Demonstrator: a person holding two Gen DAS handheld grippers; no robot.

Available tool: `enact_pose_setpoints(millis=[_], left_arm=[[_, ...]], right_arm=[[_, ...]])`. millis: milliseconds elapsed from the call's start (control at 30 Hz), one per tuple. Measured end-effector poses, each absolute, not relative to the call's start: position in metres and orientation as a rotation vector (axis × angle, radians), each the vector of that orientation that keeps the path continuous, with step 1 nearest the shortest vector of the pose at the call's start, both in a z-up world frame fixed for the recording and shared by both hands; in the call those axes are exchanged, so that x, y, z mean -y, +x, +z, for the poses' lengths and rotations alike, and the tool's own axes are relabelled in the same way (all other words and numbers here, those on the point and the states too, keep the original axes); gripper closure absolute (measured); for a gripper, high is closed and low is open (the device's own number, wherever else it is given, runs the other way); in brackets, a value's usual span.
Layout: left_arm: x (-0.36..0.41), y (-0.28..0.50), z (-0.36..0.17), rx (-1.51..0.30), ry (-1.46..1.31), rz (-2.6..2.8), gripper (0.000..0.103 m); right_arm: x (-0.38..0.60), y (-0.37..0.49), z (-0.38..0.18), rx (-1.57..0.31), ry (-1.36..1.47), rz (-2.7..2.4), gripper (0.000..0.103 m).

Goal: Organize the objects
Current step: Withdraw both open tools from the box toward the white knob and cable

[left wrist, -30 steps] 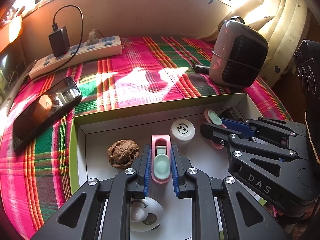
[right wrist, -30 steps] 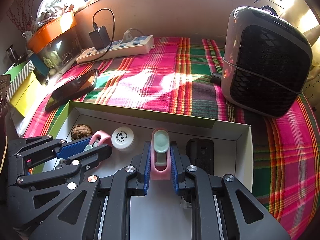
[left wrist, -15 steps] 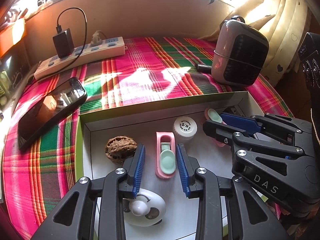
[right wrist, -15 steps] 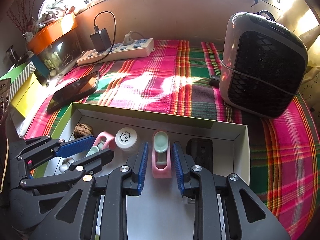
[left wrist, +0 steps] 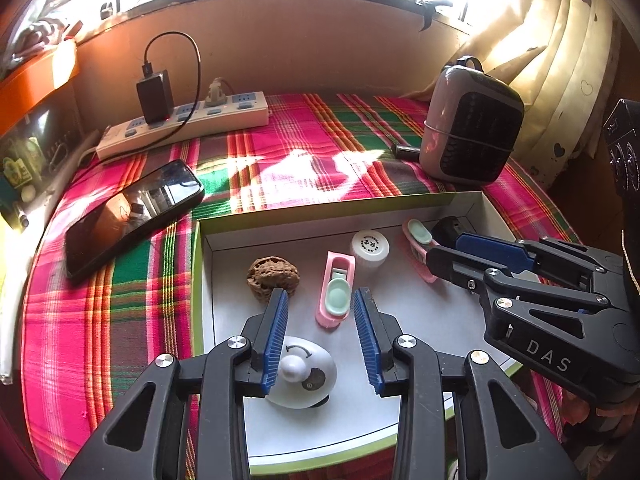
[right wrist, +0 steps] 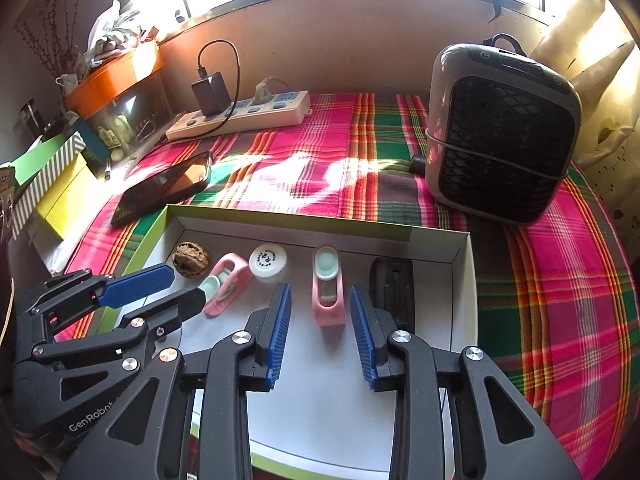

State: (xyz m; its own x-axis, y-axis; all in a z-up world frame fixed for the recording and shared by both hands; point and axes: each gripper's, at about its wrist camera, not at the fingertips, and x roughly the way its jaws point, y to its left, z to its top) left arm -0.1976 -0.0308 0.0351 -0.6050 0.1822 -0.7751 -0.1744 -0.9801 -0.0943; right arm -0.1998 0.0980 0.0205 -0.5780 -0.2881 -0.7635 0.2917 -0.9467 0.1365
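Observation:
A white shallow box with a green rim point(left wrist: 199, 264) point(right wrist: 464, 280) lies on the plaid cloth. In it lie two pink clips with mint pads: one point(left wrist: 336, 294) point(right wrist: 226, 282) just ahead of my open left gripper point(left wrist: 320, 304) point(right wrist: 156, 288), the other point(right wrist: 328, 284) point(left wrist: 418, 246) just ahead of my open right gripper point(right wrist: 320, 300) point(left wrist: 460, 250). Both grippers are empty, raised above the box. Also inside are a walnut point(left wrist: 273, 278) point(right wrist: 191, 265), a white bottle cap point(left wrist: 370, 246) point(right wrist: 268, 262), a black block point(right wrist: 392, 294) and a white egg-shaped gadget point(left wrist: 300, 376).
A black phone point(left wrist: 132, 214) point(right wrist: 164, 186) lies left of the box. A white power strip with a black charger point(left wrist: 184, 122) point(right wrist: 240, 114) runs along the back wall. A grey heater point(left wrist: 472, 134) point(right wrist: 500, 132) stands at the back right. Boxes point(right wrist: 52, 184) stack at the far left.
Both grippers opened, let go of the pink clips and pulled back and up. The clips now lie in the box.

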Motion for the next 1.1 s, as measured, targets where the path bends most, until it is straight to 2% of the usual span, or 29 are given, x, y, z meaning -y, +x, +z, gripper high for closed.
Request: enact_pose_setpoints(millis=[967,1100], left_arm=[[0.041,-0.120,0.057,0.021,-1.193,2.732,0.069],[0.041,-0.112,0.056,0.031,-1.196,2.731,0.068]], right_arm=[[-0.122,-0.126,0.039,0.037,1.123,-2.594,0.070],[-0.126,-0.119,0.038,0.043,1.125,-2.597,0.064]])
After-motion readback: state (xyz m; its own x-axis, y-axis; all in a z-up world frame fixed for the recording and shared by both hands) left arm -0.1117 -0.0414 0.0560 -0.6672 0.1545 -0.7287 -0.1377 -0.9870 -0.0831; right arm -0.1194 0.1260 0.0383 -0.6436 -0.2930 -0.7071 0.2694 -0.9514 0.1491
